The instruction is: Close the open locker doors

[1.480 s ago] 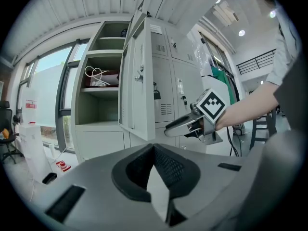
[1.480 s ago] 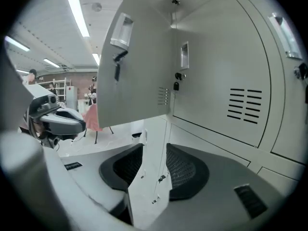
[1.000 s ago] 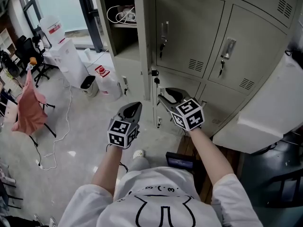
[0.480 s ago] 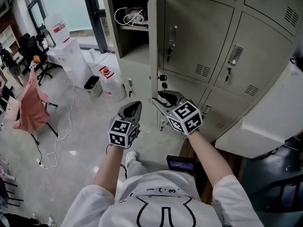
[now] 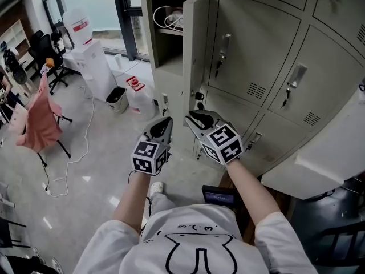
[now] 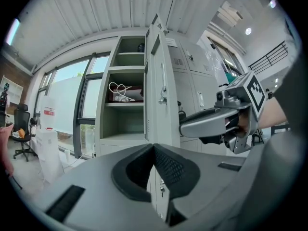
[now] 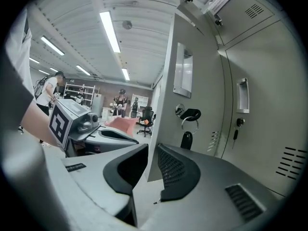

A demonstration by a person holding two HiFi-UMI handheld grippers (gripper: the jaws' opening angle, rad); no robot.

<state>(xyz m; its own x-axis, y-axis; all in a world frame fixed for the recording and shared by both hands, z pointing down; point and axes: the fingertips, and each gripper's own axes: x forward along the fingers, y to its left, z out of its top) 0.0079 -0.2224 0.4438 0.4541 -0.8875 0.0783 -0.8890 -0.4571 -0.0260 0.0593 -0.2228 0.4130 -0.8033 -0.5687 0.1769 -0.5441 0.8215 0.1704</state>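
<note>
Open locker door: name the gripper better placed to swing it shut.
Probably right. The right gripper sits by the free edge of the open locker door, which lines up between its closing jaws. The left gripper, jaws shut, is farther left.

The left gripper [image 6: 154, 147] has its jaws pressed together, empty, aimed at the edge of an open locker door [image 6: 157, 95]. Left of the door, a shelf [image 6: 124, 103] in the open compartment carries a coiled white cable [image 6: 119, 88]. The right gripper [image 6: 190, 126] reaches in from the right just beside the door, jaws closing; what sits between them cannot be told here.
</note>
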